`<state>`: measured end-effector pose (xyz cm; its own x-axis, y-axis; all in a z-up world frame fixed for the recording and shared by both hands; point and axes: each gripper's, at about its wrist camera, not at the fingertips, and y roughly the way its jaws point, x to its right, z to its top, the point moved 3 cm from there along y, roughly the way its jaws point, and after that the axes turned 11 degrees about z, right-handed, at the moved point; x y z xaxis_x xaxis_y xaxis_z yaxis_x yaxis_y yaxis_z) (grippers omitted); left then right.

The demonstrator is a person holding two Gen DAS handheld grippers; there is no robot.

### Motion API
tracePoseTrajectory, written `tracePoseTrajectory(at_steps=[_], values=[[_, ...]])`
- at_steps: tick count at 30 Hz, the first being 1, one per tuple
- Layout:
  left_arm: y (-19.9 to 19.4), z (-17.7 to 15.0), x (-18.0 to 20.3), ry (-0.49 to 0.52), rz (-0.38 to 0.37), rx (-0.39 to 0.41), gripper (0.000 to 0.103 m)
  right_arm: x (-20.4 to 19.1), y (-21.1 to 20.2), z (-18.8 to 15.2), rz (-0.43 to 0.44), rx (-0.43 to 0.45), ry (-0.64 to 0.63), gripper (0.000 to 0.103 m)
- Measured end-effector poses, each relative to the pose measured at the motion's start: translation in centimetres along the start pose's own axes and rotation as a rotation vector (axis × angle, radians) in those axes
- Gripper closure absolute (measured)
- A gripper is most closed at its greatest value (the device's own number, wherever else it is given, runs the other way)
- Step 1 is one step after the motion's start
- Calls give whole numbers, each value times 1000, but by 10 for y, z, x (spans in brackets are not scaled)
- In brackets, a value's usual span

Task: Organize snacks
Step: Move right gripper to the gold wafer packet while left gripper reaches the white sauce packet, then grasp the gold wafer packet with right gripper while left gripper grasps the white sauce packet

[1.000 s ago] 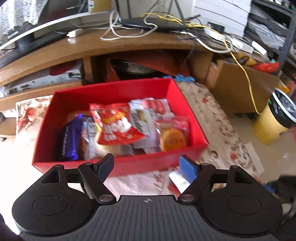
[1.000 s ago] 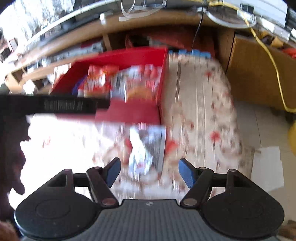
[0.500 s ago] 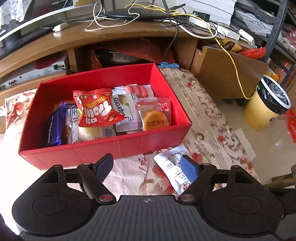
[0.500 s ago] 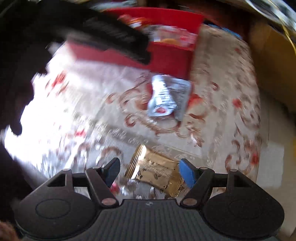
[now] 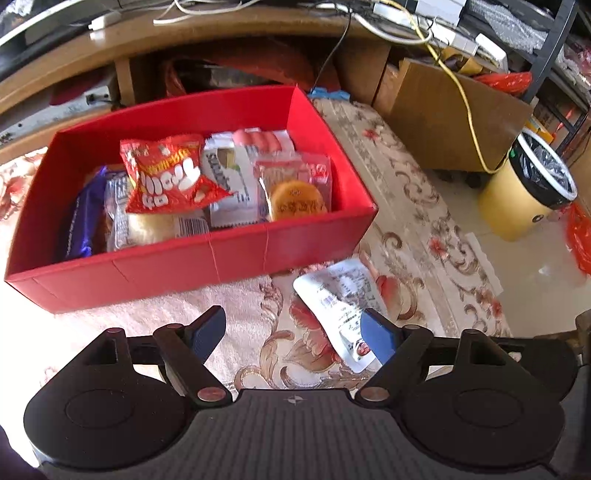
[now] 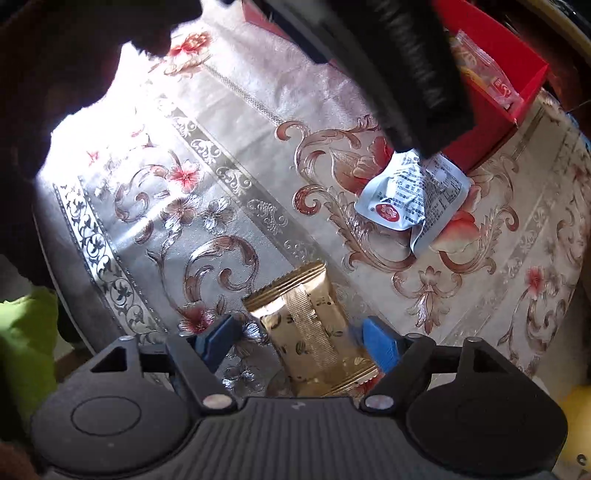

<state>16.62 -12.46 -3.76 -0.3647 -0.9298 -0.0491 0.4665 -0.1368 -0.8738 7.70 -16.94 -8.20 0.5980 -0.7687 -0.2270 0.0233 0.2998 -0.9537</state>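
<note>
A red box [image 5: 207, 258] holds several snack packets, among them a red bag [image 5: 166, 173] and a wrapped round cake [image 5: 297, 199]. A white packet [image 5: 340, 295] lies on the floral cloth in front of the box's right corner, and it shows too in the right wrist view as the white packet [image 6: 413, 199]. My left gripper [image 5: 293, 334] is open above the cloth, its right fingertip just over that packet. A gold packet [image 6: 314, 332] lies between the fingers of my right gripper [image 6: 301, 341], whose jaws are opening and stand clear of the wrapper.
The floral cloth [image 6: 229, 206] covers the table. A yellow bin [image 5: 524, 192] and a cardboard box [image 5: 447, 110] stand on the floor to the right. A wooden desk [image 5: 207, 33] with cables runs behind the red box. The left gripper's dark body [image 6: 399, 70] crosses the right wrist view.
The right gripper swung down and rolled from the white packet onto the gold packet, its jaws spreading. The left gripper dipped a little toward the cloth, so box and white packet look larger.
</note>
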Motion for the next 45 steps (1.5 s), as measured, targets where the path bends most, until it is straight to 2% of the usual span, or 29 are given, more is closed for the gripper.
tracePoseTrajectory(at_steps=[2,5,7,9,12,14,17,20,25,30,33,35,37,39,40,43,45], values=[[5,-2,1,0,3,-18,18,5,-2,-2,-6,22,39,29],[10,-6,6,3,2,-42,18,14,-8,-6,-21,58,129,40],[12,-7,9,2,3,-52,18,21,-12,-11,-31,83,185,51],[15,-7,11,-17,-1,-69,18,27,-19,-20,-25,106,238,55],[22,-6,18,-49,-1,-104,18,40,-22,-31,-26,140,305,56],[28,-4,26,-59,27,-120,18,45,-23,-35,-30,152,325,57],[35,-1,35,-85,70,-114,12,53,-31,-39,-45,174,343,57],[36,1,39,-127,106,-103,12,59,-37,-40,-32,198,359,57],[39,4,42,-205,99,-111,13,63,-35,-40,-10,212,386,57],[54,8,52,-247,156,-139,12,58,-34,-38,-15,215,382,58],[57,8,62,-190,205,-122,12,60,-36,-38,-24,217,384,58],[56,5,61,-170,203,-114,14,63,-39,-40,-22,229,396,58],[52,3,57,-133,188,-112,20,63,-42,-42,-19,236,405,57],[46,-2,52,-83,179,-121,32,62,-43,-43,-13,238,405,57],[43,-6,50,-51,181,-124,33,60,-43,-43,-11,236,400,57],[33,-23,41,12,176,-136,33,55,-41,-38,-14,232,387,57],[30,-29,30,-5,161,-149,32,52,-40,-33,-24,232,385,57]])
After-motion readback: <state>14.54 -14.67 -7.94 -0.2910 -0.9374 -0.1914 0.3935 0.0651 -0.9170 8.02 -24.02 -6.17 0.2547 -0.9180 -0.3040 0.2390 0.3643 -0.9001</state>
